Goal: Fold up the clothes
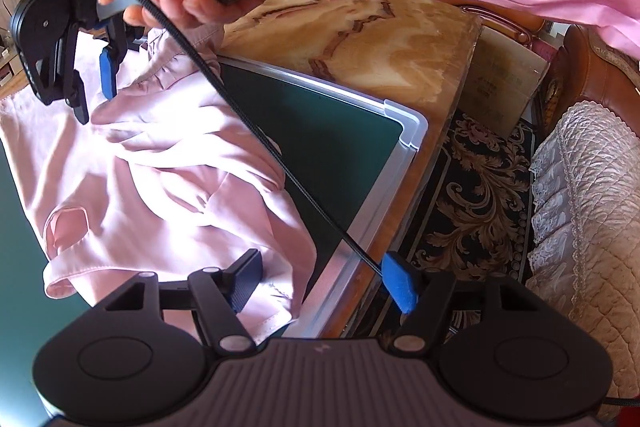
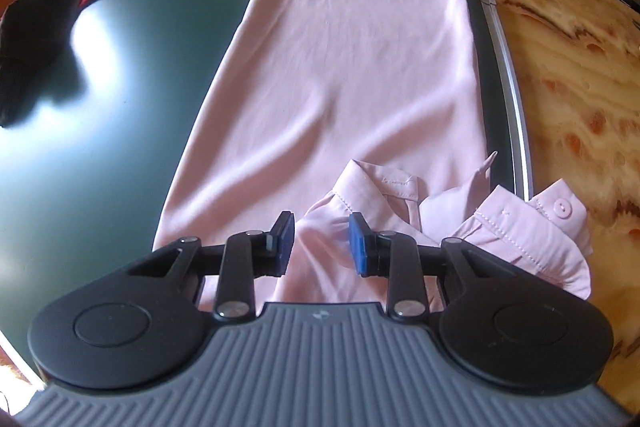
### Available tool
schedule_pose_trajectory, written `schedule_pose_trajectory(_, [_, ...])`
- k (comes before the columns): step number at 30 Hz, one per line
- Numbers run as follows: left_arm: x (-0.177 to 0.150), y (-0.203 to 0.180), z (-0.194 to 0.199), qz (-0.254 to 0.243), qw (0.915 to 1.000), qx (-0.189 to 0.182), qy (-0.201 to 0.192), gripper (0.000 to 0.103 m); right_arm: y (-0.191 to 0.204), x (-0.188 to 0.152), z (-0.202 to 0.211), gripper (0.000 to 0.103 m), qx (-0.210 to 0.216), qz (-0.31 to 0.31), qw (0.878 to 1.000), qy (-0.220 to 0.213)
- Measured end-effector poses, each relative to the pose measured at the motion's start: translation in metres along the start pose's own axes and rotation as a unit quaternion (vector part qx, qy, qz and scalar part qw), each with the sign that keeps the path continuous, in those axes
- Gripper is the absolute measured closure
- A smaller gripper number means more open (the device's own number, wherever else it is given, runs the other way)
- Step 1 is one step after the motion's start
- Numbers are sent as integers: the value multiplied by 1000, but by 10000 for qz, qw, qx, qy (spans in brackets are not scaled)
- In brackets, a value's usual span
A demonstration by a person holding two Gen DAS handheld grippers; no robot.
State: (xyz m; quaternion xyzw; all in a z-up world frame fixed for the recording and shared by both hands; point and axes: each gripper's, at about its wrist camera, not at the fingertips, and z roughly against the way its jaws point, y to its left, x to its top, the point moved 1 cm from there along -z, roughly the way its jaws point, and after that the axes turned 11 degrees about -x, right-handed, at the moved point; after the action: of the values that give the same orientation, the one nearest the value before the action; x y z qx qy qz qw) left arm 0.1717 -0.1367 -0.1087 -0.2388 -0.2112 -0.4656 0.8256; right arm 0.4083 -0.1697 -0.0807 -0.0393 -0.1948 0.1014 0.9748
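Observation:
A pale pink shirt (image 2: pixel 340 75) lies on a dark green board (image 2: pixel 100 131) on the marble table; its body is folded into a long strip, with the collar (image 2: pixel 380 187) and a buttoned cuff (image 2: pixel 560 211) bunched near me. My right gripper (image 2: pixel 322 247) is open just above the shirt beside the collar, holding nothing. In the left wrist view the shirt (image 1: pixel 160 179) lies crumpled on the board (image 1: pixel 328 147). My left gripper (image 1: pixel 324 281) is wide open over the shirt's near edge, empty. The right gripper (image 1: pixel 98 95) shows there at upper left, open over the cloth.
A black garment (image 2: pixel 36 43) lies on the board's far left corner. The board's silver frame (image 2: pixel 516 115) runs along the right. Beyond the table edge (image 1: pixel 460 99) are a patterned rug (image 1: pixel 480 195) and a quilted seat (image 1: pixel 592 207). A black cable (image 1: pixel 248 123) crosses the left view.

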Motion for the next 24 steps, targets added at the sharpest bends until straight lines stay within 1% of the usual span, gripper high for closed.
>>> schedule_pose_trajectory(3, [0,0,1,17,10000,-13,-6,31,9,-2,-9,68,-233,128,9996,26])
schedule_pose_trajectory(5, [-1,0,1,5,10000,-9,-6,31,8,-8,-10,68,-339,164,9993,-61])
schedule_pose_trajectory(6, [-1,0,1,-2,10000,-7,-6,31,8,-10,-11,75,-392,182,9990,-104])
schedule_pose_trajectory(7, [-1,0,1,-7,10000,-6,-6,31,5,-14,-10,85,-421,151,9989,-148])
schedule_pose_trajectory(8, [-1,0,1,-8,10000,-8,-7,31,-3,-17,-7,98,-404,22,9990,-195])
schedule_pose_trajectory(11, [-1,0,2,-9,10000,-10,-6,31,-39,-32,17,99,-346,-547,9966,-504])
schedule_pose_trajectory(13, [-1,0,2,-18,10000,-5,-2,31,-72,-51,42,99,-258,-1082,9909,-763])
schedule_pose_trajectory(15, [-1,-1,2,-32,10000,2,2,31,-103,-73,66,99,-271,-1573,9821,-1002])
schedule_pose_trajectory(17, [-1,-1,2,-40,10000,13,10,31,-138,-102,86,99,-394,-2129,9693,-1166])
schedule_pose_trajectory(19, [-1,-2,2,-48,10000,21,13,31,-166,-135,96,98,-613,-2691,9548,-1104])
schedule_pose_trajectory(20, [-1,-2,2,-48,10000,26,14,31,-179,-152,96,96,-836,-2959,9460,-1027])
schedule_pose_trajectory(21, [-1,-2,2,-48,10000,30,16,31,-189,-166,96,87,-1073,-3184,9372,-936])
schedule_pose_trajectory(22, [-1,-2,2,-49,10000,36,17,31,-200,-181,94,81,-1308,-3420,9267,-844])
schedule_pose_trajectory(23, [-1,-3,2,-51,10000,43,20,31,-210,-193,92,71,-1513,-3671,9144,-782])
schedule_pose_trajectory(24, [-1,-3,1,-56,10000,50,25,31,-217,-202,91,70,-1661,-3894,9026,-777])
